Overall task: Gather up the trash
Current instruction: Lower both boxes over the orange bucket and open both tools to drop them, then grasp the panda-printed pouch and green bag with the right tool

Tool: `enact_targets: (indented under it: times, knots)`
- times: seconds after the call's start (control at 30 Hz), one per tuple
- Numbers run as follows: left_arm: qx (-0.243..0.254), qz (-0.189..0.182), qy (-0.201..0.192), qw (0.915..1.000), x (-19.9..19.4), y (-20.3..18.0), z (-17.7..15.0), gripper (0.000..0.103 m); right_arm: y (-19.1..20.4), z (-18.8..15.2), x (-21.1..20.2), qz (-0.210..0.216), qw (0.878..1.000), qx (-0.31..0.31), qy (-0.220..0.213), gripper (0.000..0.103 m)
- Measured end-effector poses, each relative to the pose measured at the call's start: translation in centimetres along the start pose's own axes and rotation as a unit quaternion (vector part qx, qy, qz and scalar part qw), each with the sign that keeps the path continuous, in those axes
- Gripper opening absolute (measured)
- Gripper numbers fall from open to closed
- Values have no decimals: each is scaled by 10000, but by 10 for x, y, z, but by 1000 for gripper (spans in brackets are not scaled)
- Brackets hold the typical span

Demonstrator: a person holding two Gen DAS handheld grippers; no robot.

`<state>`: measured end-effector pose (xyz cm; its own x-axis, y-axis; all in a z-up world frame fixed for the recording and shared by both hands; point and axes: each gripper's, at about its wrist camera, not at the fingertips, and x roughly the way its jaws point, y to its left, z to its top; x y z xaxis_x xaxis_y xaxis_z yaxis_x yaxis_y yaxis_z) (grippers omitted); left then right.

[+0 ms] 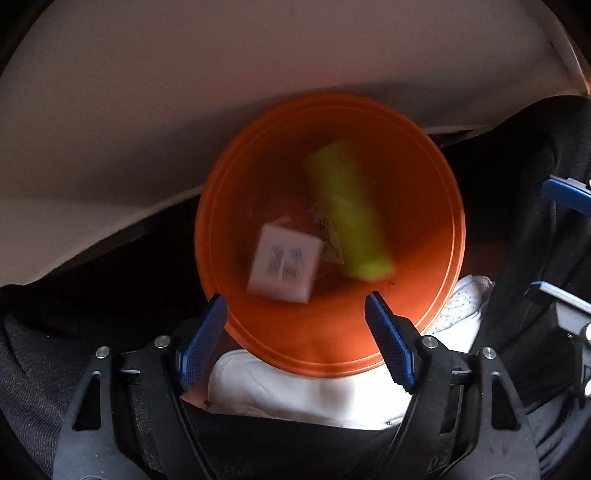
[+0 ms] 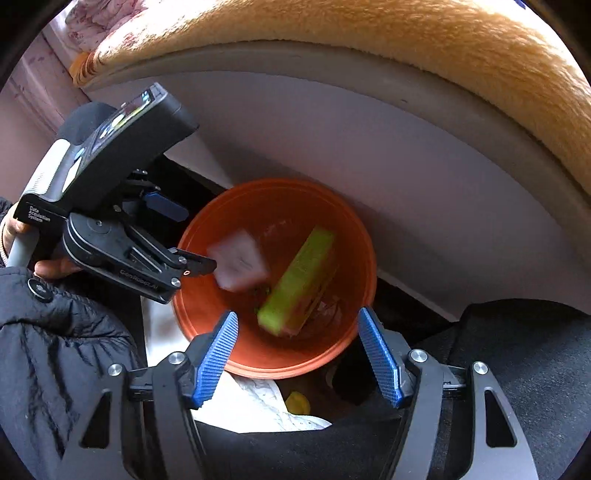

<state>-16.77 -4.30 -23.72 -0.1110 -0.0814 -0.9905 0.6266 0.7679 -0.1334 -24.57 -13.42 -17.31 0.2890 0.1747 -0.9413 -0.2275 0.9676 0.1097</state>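
Observation:
An orange bin [image 1: 424, 221] stands on the floor below both grippers; it also shows in the right wrist view [image 2: 351, 229]. Inside are a blurred white box [image 1: 284, 264], a long yellow-green box [image 1: 349, 210] and crumpled wrappers [image 1: 325, 221]. The right wrist view shows the white box [image 2: 240, 264], blurred, and the green box [image 2: 299, 280]. My left gripper [image 1: 295, 306] is open and empty above the bin's near rim; it also shows in the right wrist view [image 2: 192, 236]. My right gripper [image 2: 297, 317] is open and empty over the bin.
A pale bed frame side [image 2: 369, 147] runs behind the bin, with an orange fuzzy blanket [image 2: 406, 33] on top. White shoes [image 1: 295, 391] and dark trouser legs [image 1: 37, 369] lie below. A small yellow thing [image 2: 298, 402] sits by the shoe.

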Motion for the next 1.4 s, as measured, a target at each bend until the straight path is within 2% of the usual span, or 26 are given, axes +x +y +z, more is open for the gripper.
enact_targets:
  times: [0.17,0.3,0.43,0.7,0.77,0.83,0.9,0.97,1.13,1.23,1.4]
  knots:
    - [29,-121,-169,9998,-14,0,-1,75,0,-6,-12,-33,9998,76,-167,67]
    - [225,-175,-612,9977,-47,4,-5,75,-7,-1,-37,-3,9987,63,-497,67]
    - [455,-256,-1141,9921,-84,7,-17,75,-20,6,-74,53,9955,59,-949,67]
    - [519,-353,-2243,9725,-151,3,-36,75,-54,55,-143,134,9769,460,-2085,67]
    - [509,-318,-2507,9662,-166,6,-37,75,-54,68,-162,77,9701,549,-2363,67]
    - [490,-241,-2740,9602,-180,6,-36,81,-58,84,-174,-35,9632,572,-2628,67]
    - [442,-187,-2984,9533,-191,8,-34,82,-59,102,-181,-187,9577,501,-2827,70]
    - [368,-205,-3110,9495,-202,12,-31,82,-64,121,-191,-324,9548,361,-2933,73]
    - [306,-365,-3338,9414,-219,21,-20,82,-68,180,-202,-986,9465,-625,-3009,93]
    - [271,-439,-3433,9378,-226,21,-11,82,-79,210,-189,-1227,9460,-1080,-2800,94]
    - [242,-519,-3486,9355,-229,24,7,82,-92,243,-162,-1309,9447,-1583,-2557,94]
